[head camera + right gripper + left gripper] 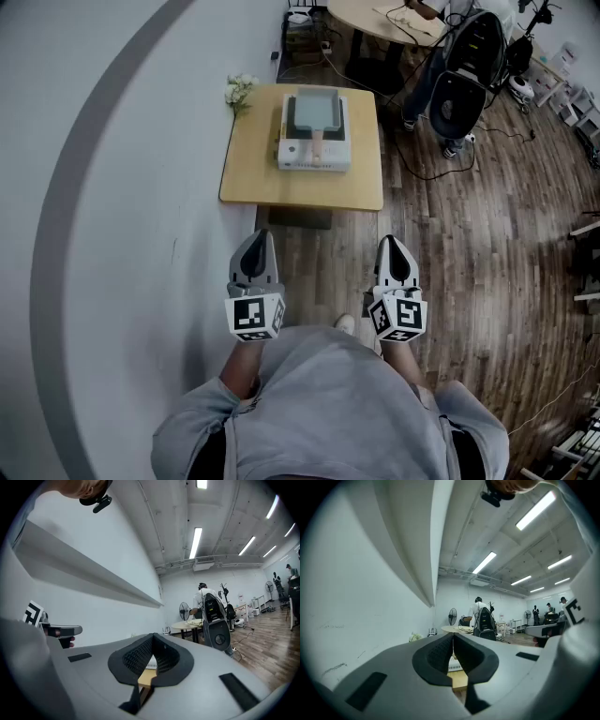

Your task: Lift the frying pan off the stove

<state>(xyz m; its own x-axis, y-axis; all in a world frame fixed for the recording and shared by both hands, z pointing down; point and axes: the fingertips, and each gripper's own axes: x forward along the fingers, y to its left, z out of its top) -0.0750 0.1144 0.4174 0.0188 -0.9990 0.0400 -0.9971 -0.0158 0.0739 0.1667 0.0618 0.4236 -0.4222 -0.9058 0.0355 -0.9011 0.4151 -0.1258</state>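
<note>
Clear run to the table
Bare floor (328,255) fronts the table (248,178); open air over the stove (314,157); wall (122,187) close left, flowers (239,90) at its far-left corner.

Head view steeply down — gripper views forward, table (253,169) shared.

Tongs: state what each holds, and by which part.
Nothing is held: left tongs and right tongs are shut and empty, apart from the grey square frying pan.

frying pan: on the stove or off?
On. The frying pan sits flat on the stove, atop the table, with nothing touching it.
</note>
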